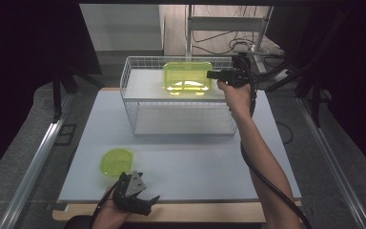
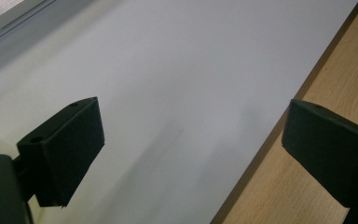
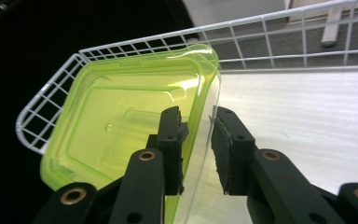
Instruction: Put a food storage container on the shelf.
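Green container [image 3: 121, 126] on wire rack shelf [image 3: 307, 116], its wall between the loosened, slightly parted right claw [image 3: 198, 144]

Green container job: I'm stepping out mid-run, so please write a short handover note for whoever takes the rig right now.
Right tool: jaws straddle the side wall of the translucent green plastic container; a slight gap shows, so likely released.
Container sits on the upper shelf of the white wire rack.
Left tool: open, idle over the table's near edge.
Round green plastic lid lies on the white table.
Left: withdraw the right tool; the lid probably goes next.
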A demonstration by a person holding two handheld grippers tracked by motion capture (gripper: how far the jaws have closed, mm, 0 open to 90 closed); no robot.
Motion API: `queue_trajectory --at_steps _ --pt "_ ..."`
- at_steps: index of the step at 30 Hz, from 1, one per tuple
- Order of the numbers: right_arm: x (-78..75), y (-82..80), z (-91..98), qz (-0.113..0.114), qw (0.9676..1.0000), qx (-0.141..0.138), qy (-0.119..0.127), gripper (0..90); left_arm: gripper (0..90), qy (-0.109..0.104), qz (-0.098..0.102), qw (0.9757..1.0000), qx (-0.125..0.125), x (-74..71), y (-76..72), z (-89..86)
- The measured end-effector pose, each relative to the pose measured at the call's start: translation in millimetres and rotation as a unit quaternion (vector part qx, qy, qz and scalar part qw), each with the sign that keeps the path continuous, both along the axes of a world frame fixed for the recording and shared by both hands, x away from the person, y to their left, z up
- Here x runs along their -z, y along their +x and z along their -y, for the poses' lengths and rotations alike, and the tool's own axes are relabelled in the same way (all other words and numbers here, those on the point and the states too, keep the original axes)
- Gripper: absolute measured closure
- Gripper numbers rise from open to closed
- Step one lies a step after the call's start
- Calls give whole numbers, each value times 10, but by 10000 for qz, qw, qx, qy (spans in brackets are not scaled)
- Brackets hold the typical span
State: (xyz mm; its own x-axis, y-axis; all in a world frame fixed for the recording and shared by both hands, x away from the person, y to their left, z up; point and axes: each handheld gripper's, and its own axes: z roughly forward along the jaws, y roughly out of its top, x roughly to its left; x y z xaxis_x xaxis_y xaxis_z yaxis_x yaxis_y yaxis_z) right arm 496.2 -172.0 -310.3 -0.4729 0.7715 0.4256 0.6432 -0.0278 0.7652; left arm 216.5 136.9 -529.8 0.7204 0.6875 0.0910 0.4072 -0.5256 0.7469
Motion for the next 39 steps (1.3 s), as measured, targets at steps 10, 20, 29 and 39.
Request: queue_trajectory --at_steps 10,20,29,39 --pt "32 64 -37 24 9997 27 -257 656 57 28 -18 10000 16 7 -2 13" --pt "38 95 -80 134 9988 40 -459 580 56 32 -19 10000 22 8 -2 16" --pt "-42 -19 -96 418 9968 -298 -617 367 40 -445 -83 9989 -143 -49 4 -26" --pt "-82 -255 -40 689 9926 -611 -793 200 41 -763 52 9969 -168 -34 4 -56"
